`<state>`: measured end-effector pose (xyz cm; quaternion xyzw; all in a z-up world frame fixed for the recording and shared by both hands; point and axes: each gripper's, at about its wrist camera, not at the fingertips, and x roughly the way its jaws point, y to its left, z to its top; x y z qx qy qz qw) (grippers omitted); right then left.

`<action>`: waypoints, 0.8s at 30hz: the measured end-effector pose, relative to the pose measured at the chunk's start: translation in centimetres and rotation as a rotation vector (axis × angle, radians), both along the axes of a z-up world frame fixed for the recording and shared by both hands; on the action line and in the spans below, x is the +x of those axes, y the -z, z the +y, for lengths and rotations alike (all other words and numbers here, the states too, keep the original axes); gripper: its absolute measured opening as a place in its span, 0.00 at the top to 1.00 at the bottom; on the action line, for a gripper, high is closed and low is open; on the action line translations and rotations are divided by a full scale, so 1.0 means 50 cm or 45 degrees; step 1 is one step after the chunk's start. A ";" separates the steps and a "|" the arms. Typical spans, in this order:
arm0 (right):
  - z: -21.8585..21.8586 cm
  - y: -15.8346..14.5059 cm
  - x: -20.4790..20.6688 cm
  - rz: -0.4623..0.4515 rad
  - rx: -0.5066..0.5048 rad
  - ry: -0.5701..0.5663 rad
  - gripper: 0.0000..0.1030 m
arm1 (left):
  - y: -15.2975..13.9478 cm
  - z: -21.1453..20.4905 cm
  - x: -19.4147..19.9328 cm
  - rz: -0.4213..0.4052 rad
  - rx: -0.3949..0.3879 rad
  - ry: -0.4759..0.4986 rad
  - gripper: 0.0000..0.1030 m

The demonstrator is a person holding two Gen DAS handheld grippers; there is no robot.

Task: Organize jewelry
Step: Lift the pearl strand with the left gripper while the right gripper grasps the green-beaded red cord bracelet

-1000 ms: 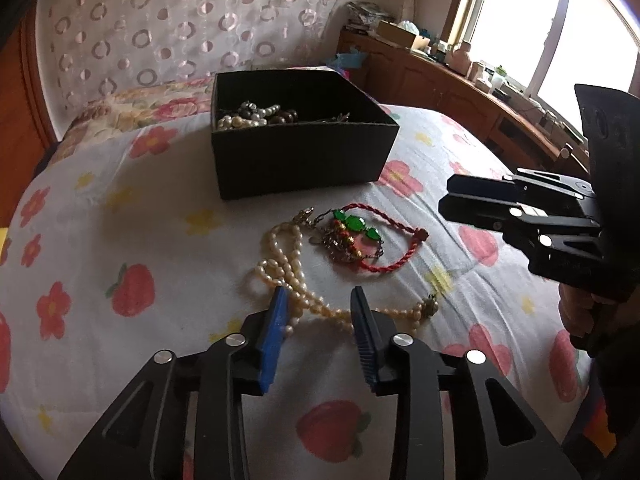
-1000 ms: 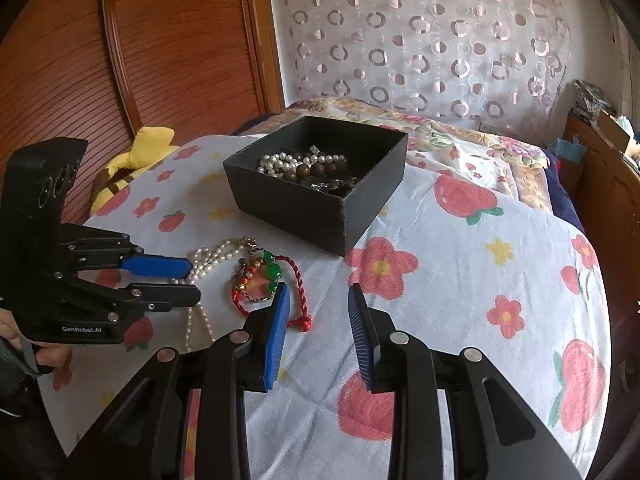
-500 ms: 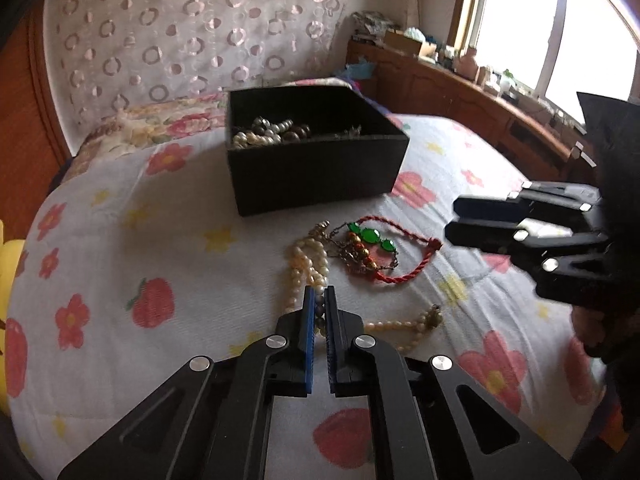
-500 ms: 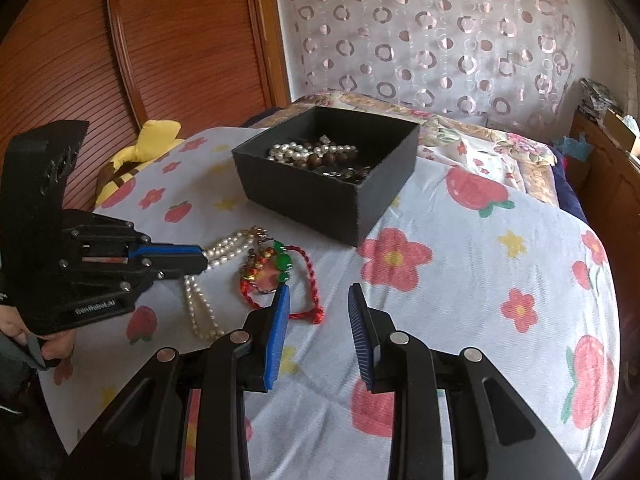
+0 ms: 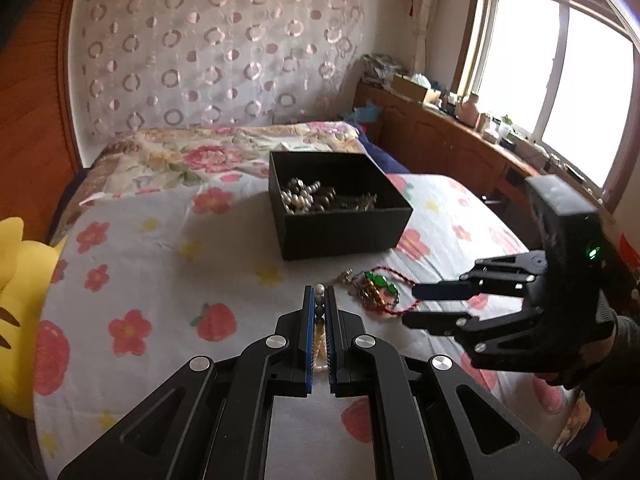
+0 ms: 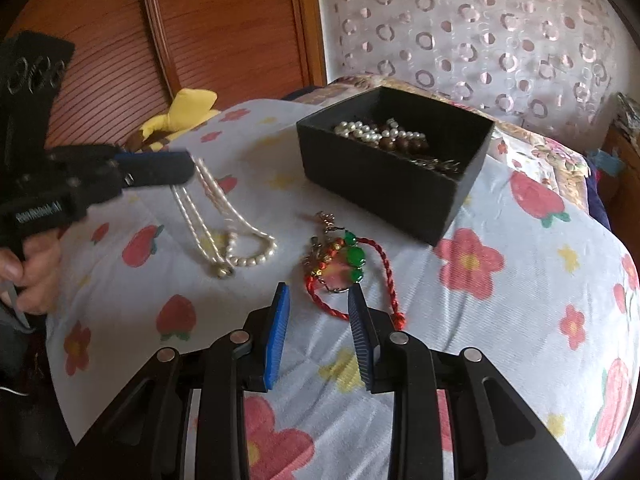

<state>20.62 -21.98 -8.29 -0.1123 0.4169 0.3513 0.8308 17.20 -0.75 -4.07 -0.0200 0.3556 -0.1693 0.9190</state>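
My left gripper (image 5: 319, 292) is shut on a pearl necklace (image 5: 319, 300) and holds it lifted; in the right wrist view the left gripper (image 6: 188, 168) has the strands (image 6: 208, 220) hanging down to the bedspread. A black box (image 5: 340, 208) with pearls and brown beads inside stands beyond it, also in the right wrist view (image 6: 384, 176). A red cord bracelet with green stones (image 6: 348, 264) lies on the bed just ahead of my open, empty right gripper (image 6: 318, 300), which also shows in the left wrist view (image 5: 416, 304).
The bed has a white flowered spread (image 6: 520, 280). A yellow plush toy (image 6: 184, 108) lies at the bed's far left by a wooden headboard (image 6: 224, 28). A wooden cabinet (image 5: 448, 148) with clutter stands under the window.
My left gripper closed on the pearl necklace and lifted it off the bed. My right gripper moved closer to the red bracelet, staying open.
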 end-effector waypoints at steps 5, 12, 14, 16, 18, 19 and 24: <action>0.021 0.009 0.000 0.002 -0.079 -0.047 0.68 | 0.000 0.011 0.000 -0.005 -0.012 -0.009 0.96; 0.024 0.010 0.000 -0.031 -0.135 -0.056 0.90 | 0.007 0.016 -0.005 0.005 -0.020 -0.013 0.96; 0.020 0.010 -0.002 -0.028 -0.134 -0.058 0.97 | 0.007 0.017 -0.006 0.004 -0.021 -0.016 0.96; 0.016 0.009 -0.002 -0.027 -0.133 -0.056 0.97 | 0.008 0.019 -0.008 0.003 -0.024 -0.017 0.96; 0.011 0.006 -0.004 -0.026 -0.123 -0.048 0.97 | 0.008 0.021 -0.010 0.002 -0.028 -0.020 0.96; 0.006 0.001 -0.006 -0.027 -0.106 -0.043 0.97 | 0.008 0.022 -0.011 0.001 -0.030 -0.022 0.96; -0.022 -0.041 -0.011 -0.063 -0.044 -0.004 0.97 | 0.007 0.028 -0.014 -0.004 -0.038 -0.028 0.96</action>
